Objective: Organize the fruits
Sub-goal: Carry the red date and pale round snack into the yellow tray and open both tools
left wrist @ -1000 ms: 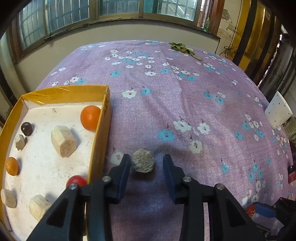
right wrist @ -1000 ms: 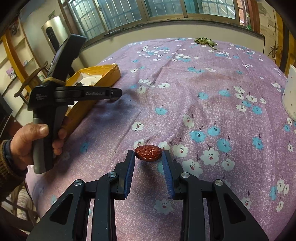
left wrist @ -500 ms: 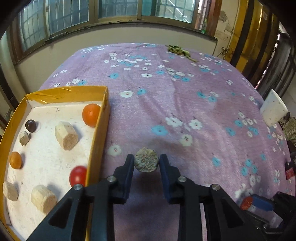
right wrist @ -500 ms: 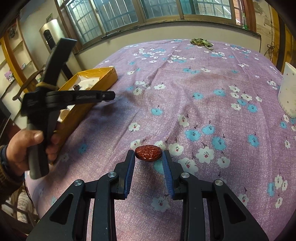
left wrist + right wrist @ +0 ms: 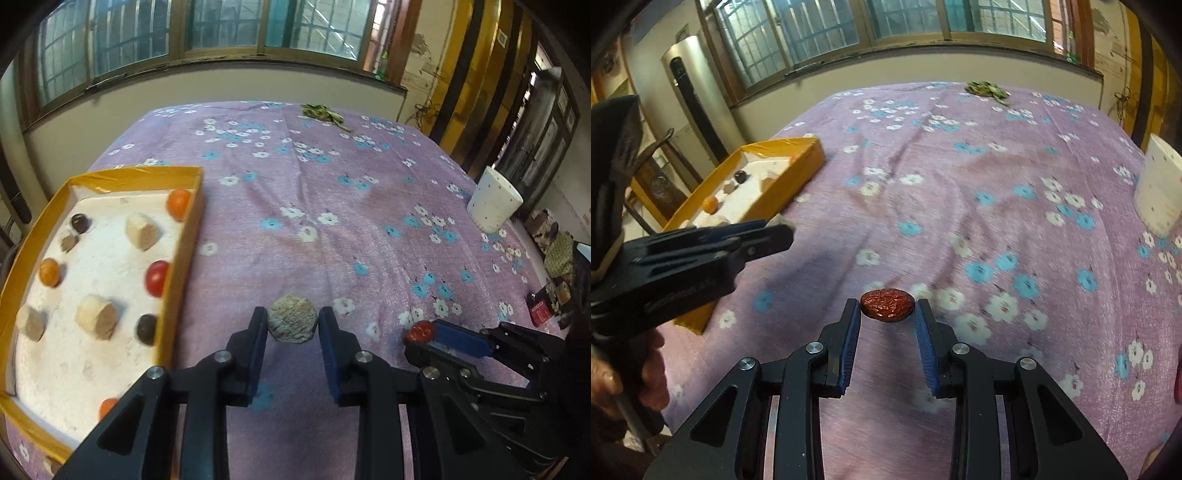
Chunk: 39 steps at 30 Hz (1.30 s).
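Note:
In the left wrist view my left gripper (image 5: pixel 292 322) is shut on a rough grey-brown lump (image 5: pixel 292 323), held above the purple flowered cloth just right of the yellow-rimmed box (image 5: pixel 184 254). The box holds several small fruits and pale chunks, among them an orange one (image 5: pixel 178 203) and a red one (image 5: pixel 156 277). In the right wrist view my right gripper (image 5: pixel 887 313) is shut on a wrinkled red date (image 5: pixel 886 305) above the cloth. The right gripper (image 5: pixel 421 334) with the red date (image 5: pixel 419 331) also shows at the lower right of the left wrist view.
A white dotted cup (image 5: pixel 494 205) stands at the cloth's right edge. A bunch of green leaves (image 5: pixel 322 112) lies at the far end. A person's hand (image 5: pixel 624 373) grips the left tool's handle. Windows run along the far wall.
My left gripper closed on the grey-brown lump, lifted it and drew back, so more of the box and the right gripper came into view. The right gripper stayed put with the date.

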Motion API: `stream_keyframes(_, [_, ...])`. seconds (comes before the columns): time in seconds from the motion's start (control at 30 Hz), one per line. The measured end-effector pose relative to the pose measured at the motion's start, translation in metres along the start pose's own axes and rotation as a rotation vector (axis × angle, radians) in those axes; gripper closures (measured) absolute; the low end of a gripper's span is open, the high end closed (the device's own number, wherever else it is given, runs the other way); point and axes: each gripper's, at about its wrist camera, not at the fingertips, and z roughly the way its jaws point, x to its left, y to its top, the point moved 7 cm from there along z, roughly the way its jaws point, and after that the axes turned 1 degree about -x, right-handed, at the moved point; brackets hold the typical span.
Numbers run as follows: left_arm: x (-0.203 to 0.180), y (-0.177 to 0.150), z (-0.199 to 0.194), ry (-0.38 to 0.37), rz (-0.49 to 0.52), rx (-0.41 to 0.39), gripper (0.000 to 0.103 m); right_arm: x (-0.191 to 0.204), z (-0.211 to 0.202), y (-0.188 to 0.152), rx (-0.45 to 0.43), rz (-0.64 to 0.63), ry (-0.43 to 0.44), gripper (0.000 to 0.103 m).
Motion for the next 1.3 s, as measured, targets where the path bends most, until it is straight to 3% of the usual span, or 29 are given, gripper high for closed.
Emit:
stream_keyframes(0.13, [0.033,-0.005,-0.021,0.037,-0.077,-0.020,0.072,0.038,0.004,0.016,-0.007,-0.085,0.039,0.074])
stream_keyframes(0.37, [0.103,-0.025,-0.049,0.158,-0.277,-0.038,0.072,0.117,0.025,0.050,0.019,-0.242,0.192,0.074])
stream_keyframes(0.77, [0.191,-0.058,-0.053,0.354,-0.641,-0.026,0.072,0.226,0.085,0.089,0.097,-0.595,0.370,0.074])
stream_keyframes(1.0, [0.218,-0.068,-0.041,0.452,-0.779,-0.011,0.072,0.247,0.122,0.093,0.148,-0.710,0.403,0.074])
stream_keyframes(1.3, [0.227,-0.071,-0.028,0.522,-0.846,0.021,0.072,0.251,0.159,0.097,0.229,-0.759,0.386,0.074])
